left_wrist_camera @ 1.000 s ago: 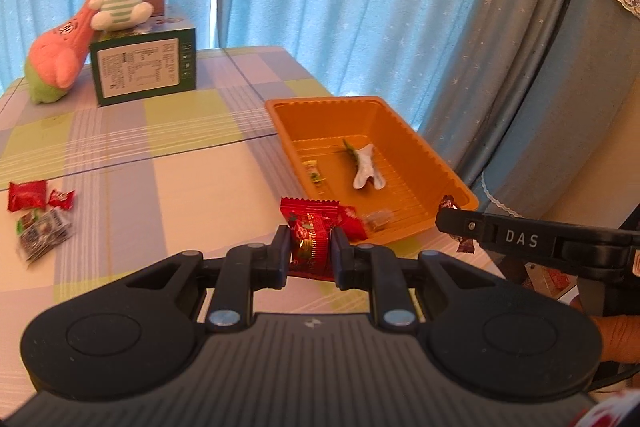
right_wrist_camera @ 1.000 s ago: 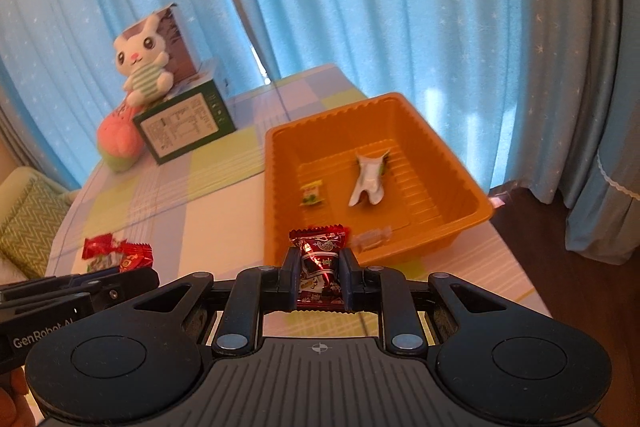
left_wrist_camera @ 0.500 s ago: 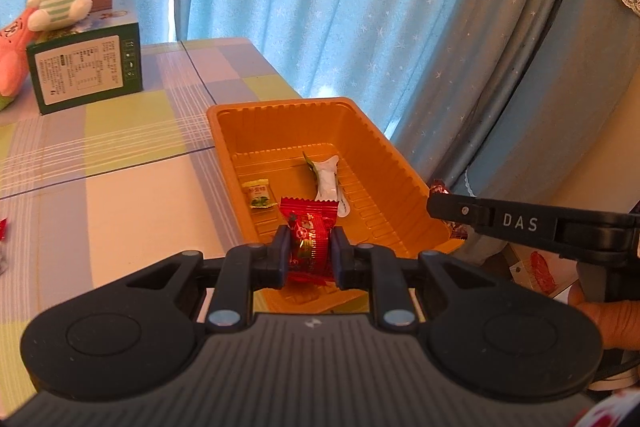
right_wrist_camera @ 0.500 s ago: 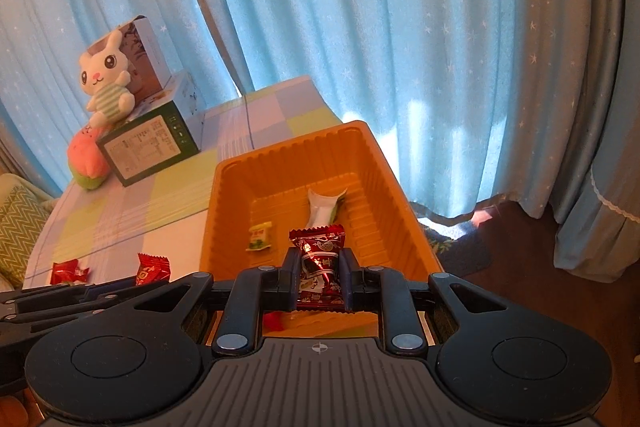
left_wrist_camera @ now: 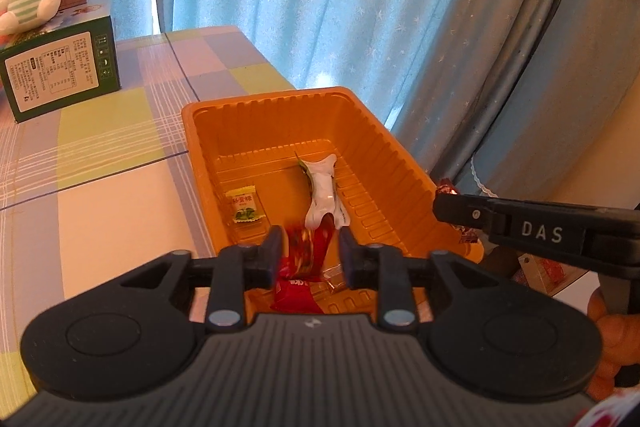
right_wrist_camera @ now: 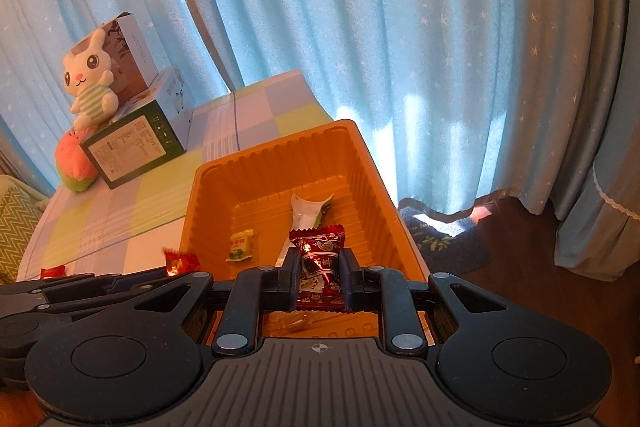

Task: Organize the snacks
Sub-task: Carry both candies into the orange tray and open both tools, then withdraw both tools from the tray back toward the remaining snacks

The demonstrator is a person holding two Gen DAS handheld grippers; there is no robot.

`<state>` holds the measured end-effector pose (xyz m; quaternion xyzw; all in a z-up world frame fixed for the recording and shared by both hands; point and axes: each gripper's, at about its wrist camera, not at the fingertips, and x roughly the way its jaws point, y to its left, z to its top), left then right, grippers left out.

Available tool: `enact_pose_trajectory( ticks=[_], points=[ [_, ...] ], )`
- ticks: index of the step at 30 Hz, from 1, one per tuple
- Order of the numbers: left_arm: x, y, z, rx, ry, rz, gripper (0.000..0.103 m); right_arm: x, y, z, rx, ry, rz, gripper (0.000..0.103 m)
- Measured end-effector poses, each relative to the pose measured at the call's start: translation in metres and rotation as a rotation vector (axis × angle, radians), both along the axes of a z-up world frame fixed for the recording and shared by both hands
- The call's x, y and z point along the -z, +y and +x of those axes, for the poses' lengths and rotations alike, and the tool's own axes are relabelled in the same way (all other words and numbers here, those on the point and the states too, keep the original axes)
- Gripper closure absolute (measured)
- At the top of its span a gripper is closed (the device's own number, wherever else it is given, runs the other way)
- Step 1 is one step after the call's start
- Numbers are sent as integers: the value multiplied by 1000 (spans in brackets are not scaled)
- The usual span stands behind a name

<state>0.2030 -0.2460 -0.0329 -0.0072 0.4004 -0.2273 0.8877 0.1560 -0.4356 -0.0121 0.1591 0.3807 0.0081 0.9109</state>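
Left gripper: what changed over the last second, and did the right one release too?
The left gripper swung from the table edge to over the orange tray and opened; its red candy is dropping, blurred, between the fingers. The right gripper also moved over the tray but stays shut on its dark red candy. The tray's yellow-green packet and white wrapper lie unchanged.

Orange tray [left_wrist_camera: 404, 163], red candy [right_wrist_camera: 318, 267], star-dotted blue curtain [right_wrist_camera: 360, 27].

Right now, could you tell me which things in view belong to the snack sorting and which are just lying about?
Job:
orange tray
red candy dropping from the open left claw
dark red candy in the right claw
green-yellow sweet
white wrapper

Lying about:
plush rabbit
green box
peach plush
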Motion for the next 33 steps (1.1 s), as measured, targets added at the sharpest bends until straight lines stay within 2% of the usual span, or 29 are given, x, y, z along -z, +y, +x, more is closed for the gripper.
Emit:
enact_pose_trajectory(
  ticks=[11,18,21,22,23,33],
  points=[
    [-4,44,-14,-108,7,-30,72,2,2,5,-6,9,16,82],
    [-7,61,-25,-130,2,-27,70,3,7,17,-32,14,51,82],
    [-9,68,-28,-139,-1,-25,70,1,8,17,-21,8,58,75],
    [-9,71,-30,-142,-2,-25,70,0,7,15,-16,3,60,66],
    [-10,73,-31,-146,-3,-27,70,-1,7,13,-11,-1,65,62],
    [-26,105,-53,-190,-27,-29,69,-23,21,-20,5,-18,92,62]
  ],
)
